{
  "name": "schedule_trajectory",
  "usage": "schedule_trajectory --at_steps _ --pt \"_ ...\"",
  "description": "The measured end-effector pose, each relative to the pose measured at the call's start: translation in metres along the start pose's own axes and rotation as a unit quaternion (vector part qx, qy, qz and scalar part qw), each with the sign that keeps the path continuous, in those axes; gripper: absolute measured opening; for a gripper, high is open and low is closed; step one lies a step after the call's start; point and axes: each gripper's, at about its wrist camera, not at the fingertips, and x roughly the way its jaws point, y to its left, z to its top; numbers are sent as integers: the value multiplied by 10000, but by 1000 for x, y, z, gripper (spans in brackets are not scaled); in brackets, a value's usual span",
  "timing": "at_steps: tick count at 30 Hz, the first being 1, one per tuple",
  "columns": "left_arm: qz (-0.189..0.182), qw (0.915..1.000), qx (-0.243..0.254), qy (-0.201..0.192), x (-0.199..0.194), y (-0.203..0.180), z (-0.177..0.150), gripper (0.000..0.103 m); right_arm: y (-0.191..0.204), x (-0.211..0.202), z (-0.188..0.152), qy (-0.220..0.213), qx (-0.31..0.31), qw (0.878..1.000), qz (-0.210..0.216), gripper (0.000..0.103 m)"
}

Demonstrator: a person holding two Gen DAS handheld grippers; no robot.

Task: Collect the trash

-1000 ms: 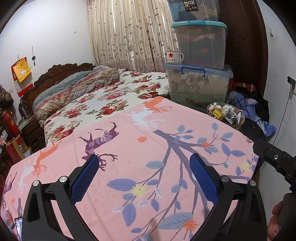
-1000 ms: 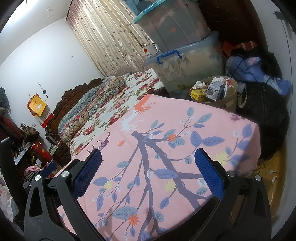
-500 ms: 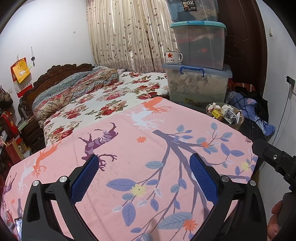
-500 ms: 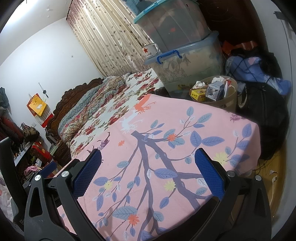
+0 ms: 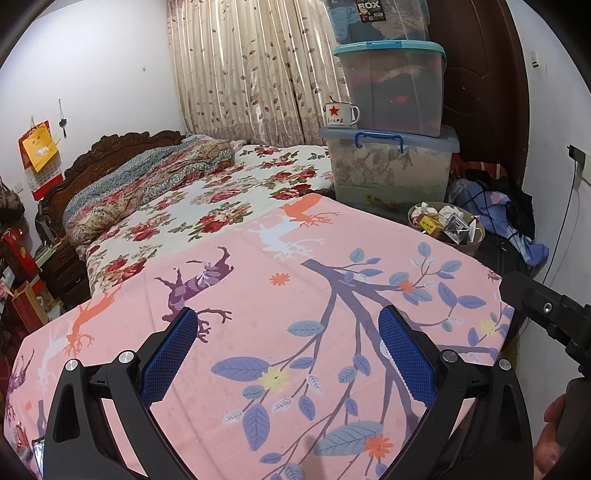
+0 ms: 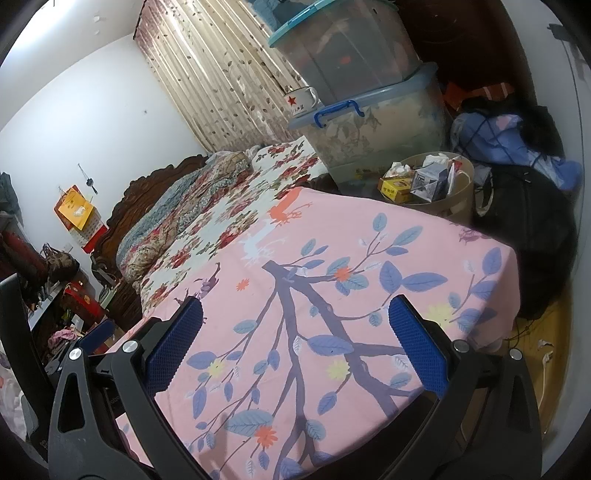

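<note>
Readable writing is scarce: a black label on the topmost storage box point(image 5: 380, 18) is showing "FOX", and the white enamel mug point(image 5: 340, 115) at 12 o'clock is carrying a red star above red characters too small to read. The yellow carton in the trash bin point(image 6: 461, 192) has printing I cannot make out.

The left gripper point(image 5: 288, 354) is hovering over the pink cloth point(image 5: 295, 295) with its jaws spread wide, holding nothing. The right gripper point(image 6: 295, 350) is likewise gaping and empty, tilted over the same cloth. A hand point(image 5: 550, 439) is showing at 4 o'clock in the left view, gripping the other tool's handle.

The bin, full of cartons and crumpled paper, is sitting past the cloth's far edge at 1 o'clock, just beside the lowest storage tub point(image 5: 391, 173).
</note>
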Motion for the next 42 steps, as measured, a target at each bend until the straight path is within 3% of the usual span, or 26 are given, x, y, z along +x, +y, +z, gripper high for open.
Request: schedule_trajectory --at_steps 42 --pt "-24 10000 5 56 3 5 -4 94 2 3 2 52 -21 10000 53 100"
